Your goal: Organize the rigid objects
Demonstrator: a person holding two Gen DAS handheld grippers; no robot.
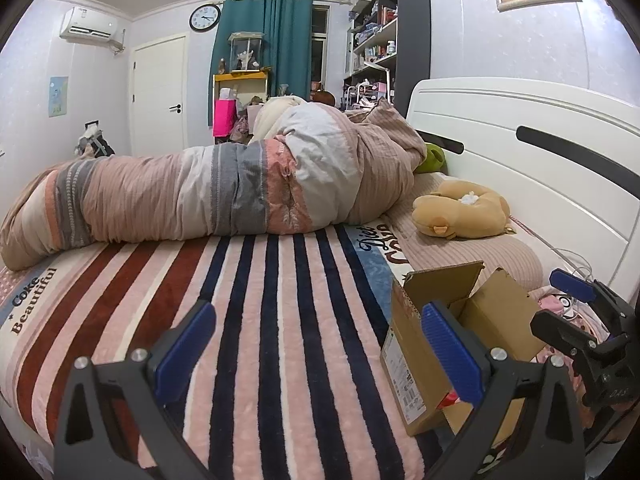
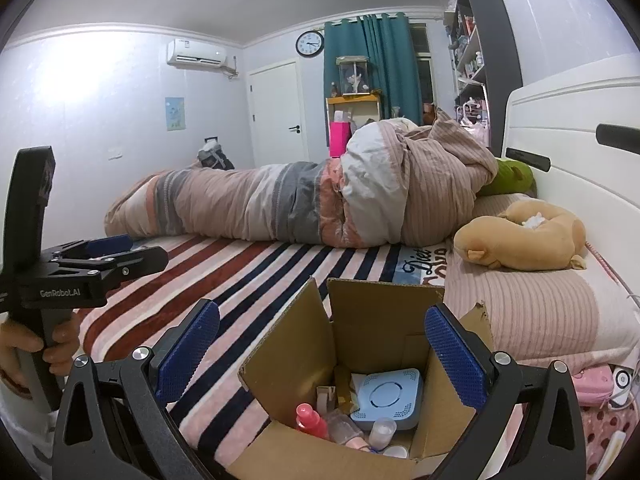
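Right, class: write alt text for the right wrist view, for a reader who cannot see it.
An open gripper hovers over an open cardboard box on a striped bed. Inside the box are a pale blue square device, a pink bottle and small containers. The person's other handheld gripper sits at the left; a rolled duvet and plush toy lie behind.

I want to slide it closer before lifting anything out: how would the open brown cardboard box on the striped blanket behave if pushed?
The open brown cardboard box would probably drag rather than glide, since it sits on the soft striped blanket. Its raised flaps look thin and would likely bend if pushed. The small bottles and the pale blue square device lying loose inside would probably shift.
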